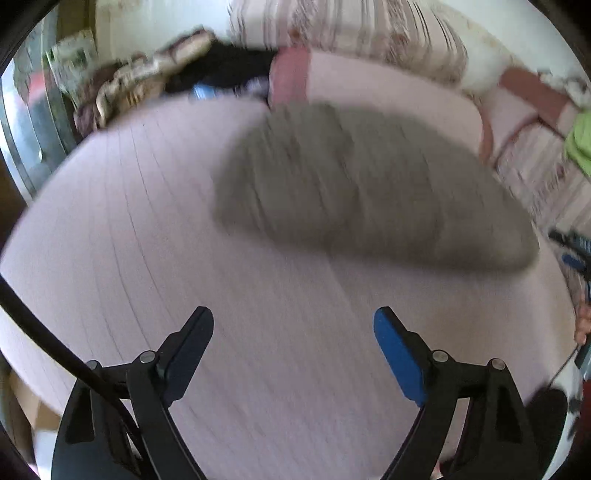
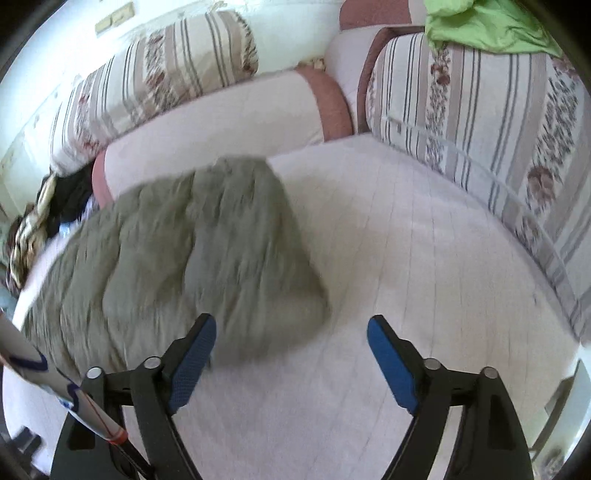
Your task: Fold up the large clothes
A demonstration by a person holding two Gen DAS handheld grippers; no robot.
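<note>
A grey-green quilted garment [image 1: 354,184] lies folded into a long bundle on the pale pink striped bed sheet [image 1: 147,229]. In the right wrist view it [image 2: 177,251] stretches from the far middle to the near left. My left gripper [image 1: 293,325] is open and empty, hovering over bare sheet short of the garment's near edge. My right gripper [image 2: 291,332] is open and empty, just off the garment's near right corner, with its left finger [image 2: 195,350] over the garment's edge. Both views are blurred.
Striped floral cushions [image 2: 480,122] line the back and right side. A pink bolster [image 2: 229,118] lies behind the garment. A green cloth [image 2: 484,26] sits on the cushion at top right. A pile of dark and patterned clothes [image 1: 177,70] lies at the far left.
</note>
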